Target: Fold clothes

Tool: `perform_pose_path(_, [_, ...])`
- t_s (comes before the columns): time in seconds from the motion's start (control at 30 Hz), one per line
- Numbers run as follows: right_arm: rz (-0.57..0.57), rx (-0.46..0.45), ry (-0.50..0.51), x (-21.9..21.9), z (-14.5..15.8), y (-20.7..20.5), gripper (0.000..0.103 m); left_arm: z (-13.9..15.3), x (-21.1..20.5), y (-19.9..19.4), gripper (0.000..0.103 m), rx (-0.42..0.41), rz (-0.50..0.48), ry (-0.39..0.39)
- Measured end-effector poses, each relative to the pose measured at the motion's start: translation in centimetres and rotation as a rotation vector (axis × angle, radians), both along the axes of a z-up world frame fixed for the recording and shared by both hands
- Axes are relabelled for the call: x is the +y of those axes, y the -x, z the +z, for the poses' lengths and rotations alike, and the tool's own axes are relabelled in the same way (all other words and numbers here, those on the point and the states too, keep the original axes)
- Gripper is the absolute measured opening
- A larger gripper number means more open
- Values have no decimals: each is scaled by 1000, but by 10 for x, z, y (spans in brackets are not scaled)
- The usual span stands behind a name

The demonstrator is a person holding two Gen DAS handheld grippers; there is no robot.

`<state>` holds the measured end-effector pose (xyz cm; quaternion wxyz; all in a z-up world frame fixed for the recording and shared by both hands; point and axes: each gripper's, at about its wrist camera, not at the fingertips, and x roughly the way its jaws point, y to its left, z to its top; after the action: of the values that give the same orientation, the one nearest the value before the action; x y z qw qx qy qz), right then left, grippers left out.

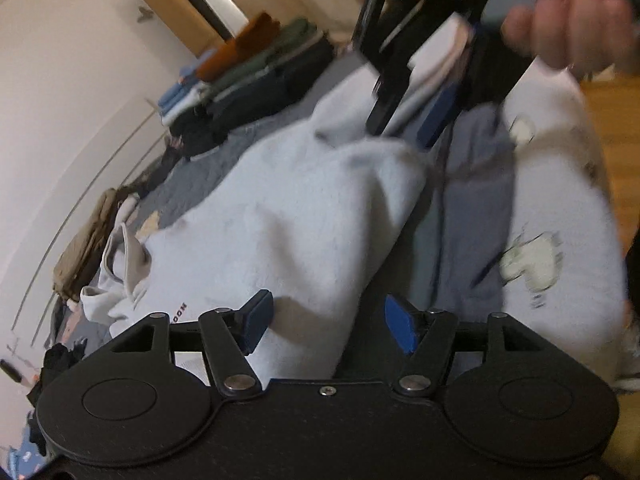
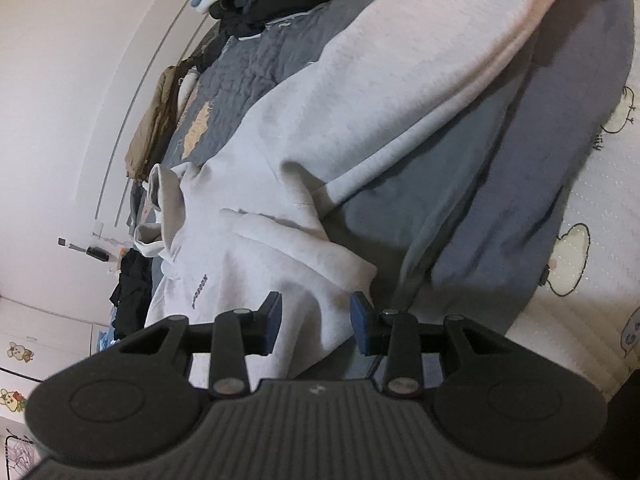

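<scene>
A pale grey hoodie (image 1: 288, 208) lies spread on a grey-blue quilt (image 1: 472, 208), its hood (image 1: 124, 256) at the left with small dark lettering beside it. My left gripper (image 1: 328, 324) stands open low over the hoodie; cloth lies under its left pad and nothing is pinched. A hand (image 1: 572, 20) holds my right gripper (image 1: 404, 124) at the far end of the garment. In the right wrist view the right gripper (image 2: 316, 324) is open over a folded part of the hoodie (image 2: 304, 256), with cloth between the blue pads (image 2: 272, 320) but not squeezed.
A stack of folded clothes (image 1: 260, 64) sits at the far end of the bed. A brown garment (image 2: 156, 120) and dark clothes (image 2: 132, 292) lie by the white wall. A white quilted sheet with cartoon prints (image 2: 580, 256) borders the quilt on the right.
</scene>
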<state>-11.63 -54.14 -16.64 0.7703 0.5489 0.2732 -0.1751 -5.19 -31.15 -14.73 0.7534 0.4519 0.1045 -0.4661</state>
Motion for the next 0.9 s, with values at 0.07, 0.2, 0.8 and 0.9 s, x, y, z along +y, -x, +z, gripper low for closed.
perform_pose_path(0.07, [2,20,13,-1,-3,-2,36,2,2,-13,17,31,33,34])
perform_pose_path(0.2, [9,45,35,-1,-7,-3,36,21,12,-51,11,200,171,215])
perform_pose_path(0.8, [272,-38,551,16,77,-75,51,82,75,-95,60,389,263,379])
perform_pose_path(0.9, [355,15,659,26,76,-112,52,91,105,-123,66,336,371,414])
